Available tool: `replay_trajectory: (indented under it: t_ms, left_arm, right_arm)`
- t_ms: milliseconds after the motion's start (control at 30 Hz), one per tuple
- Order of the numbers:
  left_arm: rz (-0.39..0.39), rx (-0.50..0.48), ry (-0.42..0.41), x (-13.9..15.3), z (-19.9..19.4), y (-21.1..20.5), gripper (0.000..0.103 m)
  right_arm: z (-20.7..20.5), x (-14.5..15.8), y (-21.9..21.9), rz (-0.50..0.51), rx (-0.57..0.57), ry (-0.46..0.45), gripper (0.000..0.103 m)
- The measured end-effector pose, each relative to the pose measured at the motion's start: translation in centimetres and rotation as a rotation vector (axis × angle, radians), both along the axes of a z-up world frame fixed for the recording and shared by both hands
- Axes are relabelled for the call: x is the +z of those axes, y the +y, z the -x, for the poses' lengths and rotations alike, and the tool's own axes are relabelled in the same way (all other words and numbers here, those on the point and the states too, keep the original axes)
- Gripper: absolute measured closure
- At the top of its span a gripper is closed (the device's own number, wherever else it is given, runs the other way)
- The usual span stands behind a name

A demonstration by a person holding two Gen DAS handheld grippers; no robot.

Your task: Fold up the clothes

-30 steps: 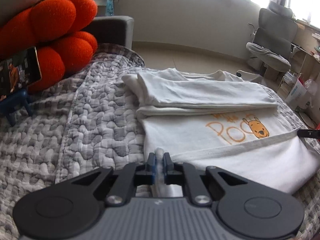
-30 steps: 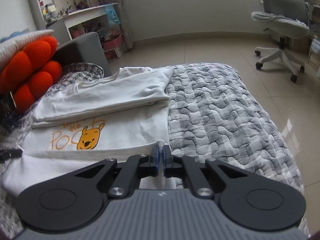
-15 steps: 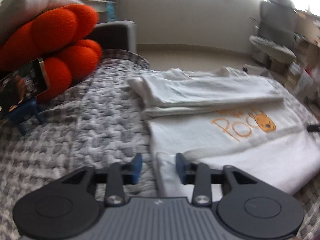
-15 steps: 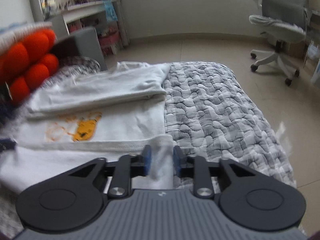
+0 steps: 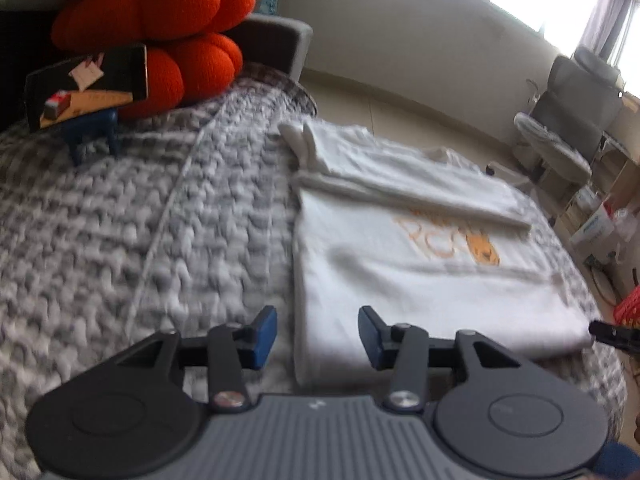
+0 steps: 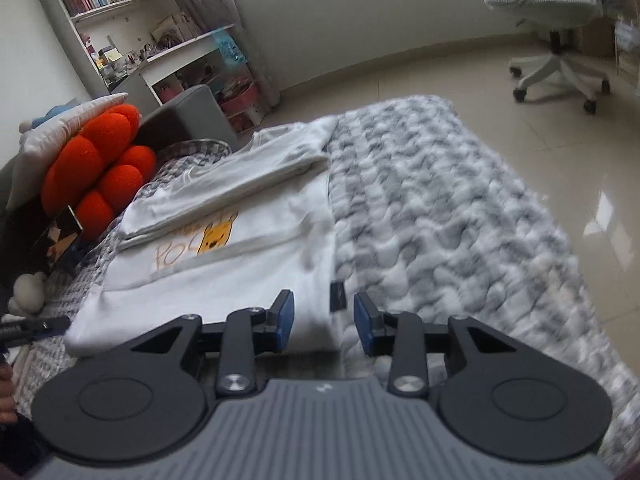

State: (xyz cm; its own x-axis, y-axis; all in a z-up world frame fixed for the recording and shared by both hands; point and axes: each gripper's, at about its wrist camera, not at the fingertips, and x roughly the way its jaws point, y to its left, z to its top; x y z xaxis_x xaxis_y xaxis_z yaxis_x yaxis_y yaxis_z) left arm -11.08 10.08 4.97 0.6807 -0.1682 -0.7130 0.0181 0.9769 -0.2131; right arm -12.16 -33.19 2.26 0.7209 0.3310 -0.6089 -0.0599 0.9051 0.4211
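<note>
One white cotton T-shirt with an orange cartoon-bear print (image 5: 420, 264) lies flat on a grey-and-white quilted bedspread (image 5: 120, 232), top portion folded down over the print and bottom hem folded up toward it. Beyond the shirt: pale tiled floor (image 6: 460, 76), one grey swivel office chair (image 6: 560, 40), one white bookshelf unit (image 6: 132, 12) against the wall. Left of the shirt: one orange lobed plush cushion (image 5: 160, 28), with one phone on a small blue stand (image 5: 86, 84) in front of it. Left gripper (image 5: 317, 336): jaws have just been opening, now parted partway, straddling the shirt's near left corner; pads clear of the cloth, holding nothing. Right gripper (image 6: 323, 322): jaws likewise just been opening, parted partway over the shirt's near right edge by a small dark label; no grip. Count: two grippers, one shirt.
</note>
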Motion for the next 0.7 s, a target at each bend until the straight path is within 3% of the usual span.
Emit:
replay_trajectory:
  t_ms: [67, 100, 167, 267, 400, 533, 700]
  left_arm:
    - [-0.011, 0.005, 0.022, -0.7, 0.1, -0.3, 0.059]
    - [-0.022, 0.002, 0.029, -1.0, 0.0, -0.5, 0.065]
    - [-0.065, -0.006, 0.034, -1.5, -0.2, -1.0, 0.082]
    - [-0.071, 0.009, 0.043, -1.2, -0.4, -0.7, 0.094]
    - [-0.067, 0.006, 0.039, -0.9, -0.4, -0.5, 0.095]
    - [-0.104, -0.007, 0.038, -1.5, -0.5, -0.9, 0.095]
    - [-0.111, -0.016, 0.034, -1.6, -0.5, -0.8, 0.094]
  right_arm:
    - [-0.1, -0.5, 0.1, -0.028, -0.008, 0.018, 0.066]
    - [-0.2, -0.7, 0.3, -0.031, -0.014, 0.026, 0.066]
    - [-0.3, -0.9, 0.6, -0.015, -0.028, 0.038, 0.086]
    - [-0.4, -0.1, 1.2, 0.038, -0.04, 0.037, 0.091]
    - [0.2, 1.2, 0.9, 0.055, -0.049, 0.02, 0.094]
    - [-0.1, 0.3, 1.8, 0.125, -0.046, 0.063, 0.095]
    - [0.4, 2.0, 2.4, 0.155, -0.054, -0.003, 0.095]
